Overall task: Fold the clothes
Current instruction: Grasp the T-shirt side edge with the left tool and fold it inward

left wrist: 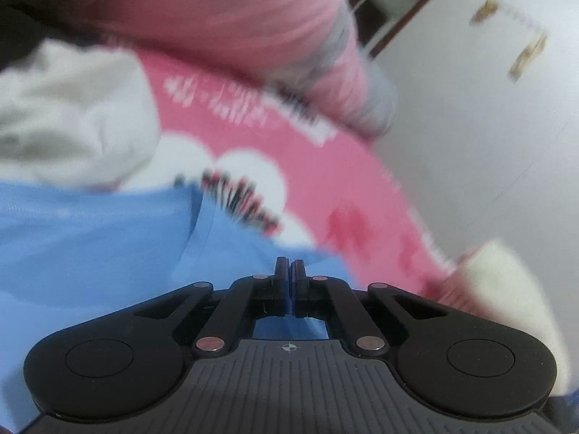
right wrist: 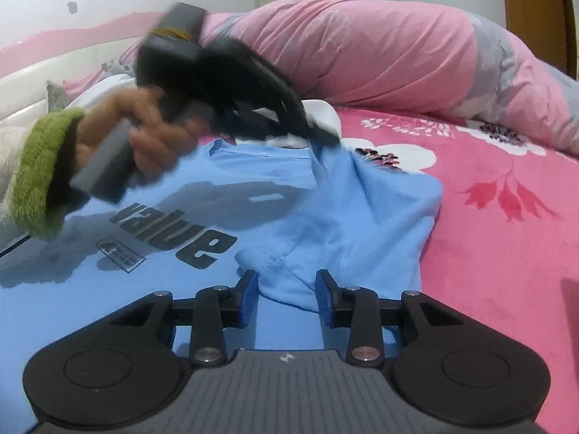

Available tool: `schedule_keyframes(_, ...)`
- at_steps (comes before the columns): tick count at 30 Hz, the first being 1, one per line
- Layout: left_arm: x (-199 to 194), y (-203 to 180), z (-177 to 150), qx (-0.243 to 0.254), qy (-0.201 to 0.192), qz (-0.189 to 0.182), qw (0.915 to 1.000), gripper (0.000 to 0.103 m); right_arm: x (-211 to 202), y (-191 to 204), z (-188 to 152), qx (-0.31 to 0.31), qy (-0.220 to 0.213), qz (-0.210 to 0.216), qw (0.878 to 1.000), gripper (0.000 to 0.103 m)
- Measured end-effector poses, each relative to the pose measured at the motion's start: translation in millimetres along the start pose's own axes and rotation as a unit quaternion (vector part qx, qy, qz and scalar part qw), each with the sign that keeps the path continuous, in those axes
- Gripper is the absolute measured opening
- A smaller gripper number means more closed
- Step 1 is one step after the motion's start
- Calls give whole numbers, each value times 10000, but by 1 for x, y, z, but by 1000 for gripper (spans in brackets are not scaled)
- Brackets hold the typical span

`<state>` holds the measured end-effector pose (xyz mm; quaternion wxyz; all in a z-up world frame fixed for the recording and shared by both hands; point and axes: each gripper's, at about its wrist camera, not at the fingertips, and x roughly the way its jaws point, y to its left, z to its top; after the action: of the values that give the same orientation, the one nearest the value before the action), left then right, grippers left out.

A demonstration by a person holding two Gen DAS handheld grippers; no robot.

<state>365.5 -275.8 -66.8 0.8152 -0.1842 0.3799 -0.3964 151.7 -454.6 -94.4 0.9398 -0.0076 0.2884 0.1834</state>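
Holding a two-finger gripper in each hand, we work over a light blue T-shirt (right wrist: pixel 202 166) spread on a bed, its soft knit lying partly flat and partly rumpled. At the far left of the right wrist view, a fuzzy green sleeve cuff (right wrist: pixel 39 166) wraps our left hand (right wrist: pixel 144 133), which grips the grey handle of the left gripper (right wrist: pixel 325 137); that tool is blurred, its black tips down at the shirt's collar. From its own camera, the left gripper (left wrist: pixel 289 271) has its fingers pressed together with a sliver of blue cloth between them, so it pinches the shirt. Dark block letters reading "value" (right wrist: pixel 173 235) run across the shirt's chest. Further right, the right gripper (right wrist: pixel 287 289) stands wide, its blue-padded fingers either side of a wrinkled, stitched fold of the shirt, without closing on it. Under the shirt lies a plush pink bedspread (right wrist: pixel 506 253) printed with white and red flowers. Behind, a puffy pink and grey quilt (right wrist: pixel 380 54) lies bunched in a long roll.
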Motion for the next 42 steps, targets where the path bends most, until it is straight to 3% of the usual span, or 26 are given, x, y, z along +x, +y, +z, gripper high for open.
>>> schedule_keyframes(3,-2,9,1,156,35,33,9999,0,-1,-5,-1,148,-18,69,9999,38)
schedule_keyframes(6,6,21,-4,406,168,482,9979,0,-3,-10,-2,300,-62,164,9994,38)
schedule_keyframes(8,8,31,-6,321,257,598,9974,0,-4,-14,-2,402,-91,227,9989,38)
schedule_keyframes(11,-3,31,-5,442,-99,957,9944,1,-6,-19,-3,554,-135,322,9979,38)
schedule_keyframes(15,-25,17,-8,557,-209,700,9958,8,-17,-33,-5,959,-449,586,9926,39)
schedule_keyframes(18,-31,-4,-27,718,350,272,9964,19,-31,-54,-8,1495,-881,688,9824,39)
schedule_keyframes(20,-27,-16,-45,712,781,49,9944,24,-34,-66,-10,1802,-976,436,9778,39)
schedule_keyframes(24,-13,-31,-80,713,1341,90,9884,30,-30,-85,-15,2348,-928,208,9674,39)
schedule_keyframes(28,-16,-41,-95,759,998,395,9913,29,-28,-91,-17,2493,-929,218,9637,39)
schedule_keyframes(29,-17,-43,-98,714,941,462,9919,26,-28,-92,-18,2495,-922,225,9637,39)
schedule_keyframes(30,-17,-45,-99,707,911,531,9919,14,-27,-92,-18,2499,-909,225,9637,39)
schedule_keyframes(32,-19,-48,-100,643,869,622,9922,2,-27,-93,-20,2517,-913,238,9632,39)
schedule_keyframes(42,-28,-45,-108,38,1071,755,9914,1,-27,-99,-23,2674,-906,165,9592,39)
